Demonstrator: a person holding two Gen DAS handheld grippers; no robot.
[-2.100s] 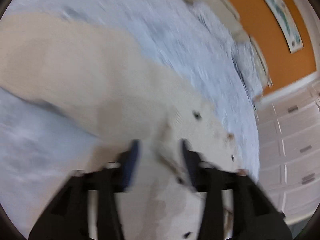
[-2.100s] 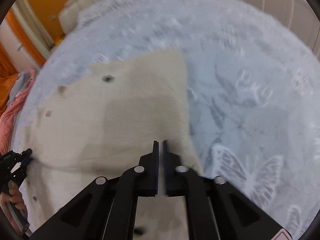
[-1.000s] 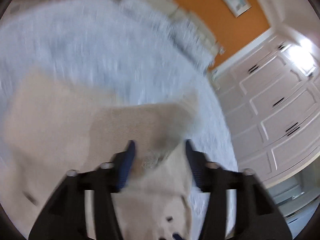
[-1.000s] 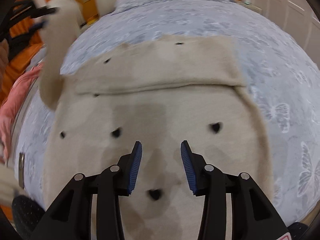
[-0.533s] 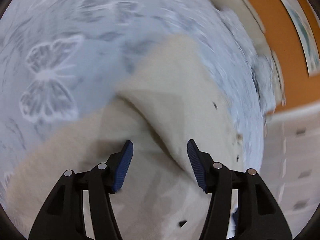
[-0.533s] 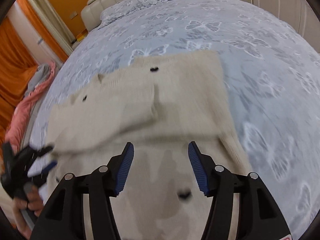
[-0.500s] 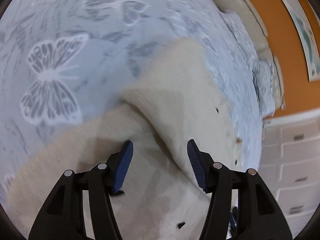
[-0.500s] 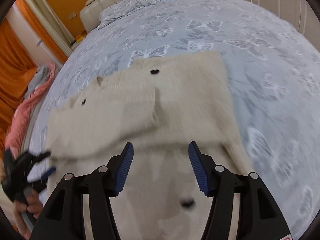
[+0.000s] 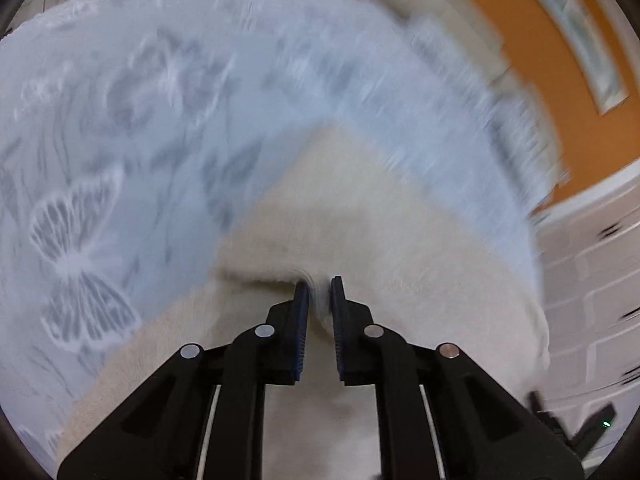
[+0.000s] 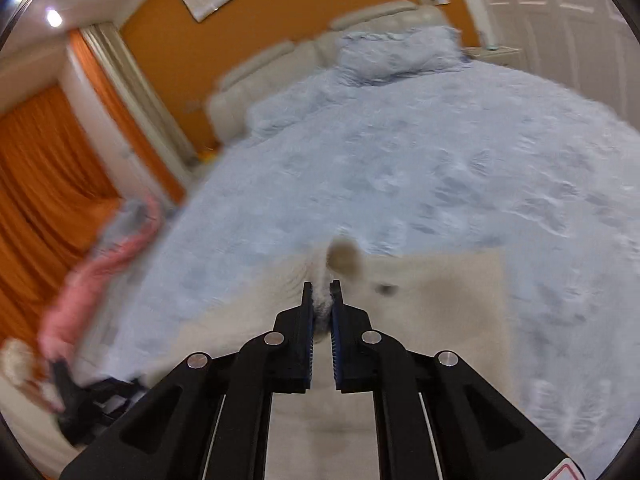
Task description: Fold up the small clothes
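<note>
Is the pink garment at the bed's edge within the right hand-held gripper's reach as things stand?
Probably not. The right hand-held gripper is closing on a pinch of cream sweater, so it is occupied, and the pink garment lies well off to its side across the bedspread.

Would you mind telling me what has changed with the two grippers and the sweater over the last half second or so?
Both grippers, open half a second ago, have taken hold: the left gripper is pinched on the cream sweater, while the right gripper is closing on another edge. The sweater still lies on the blue bedspread.
</note>
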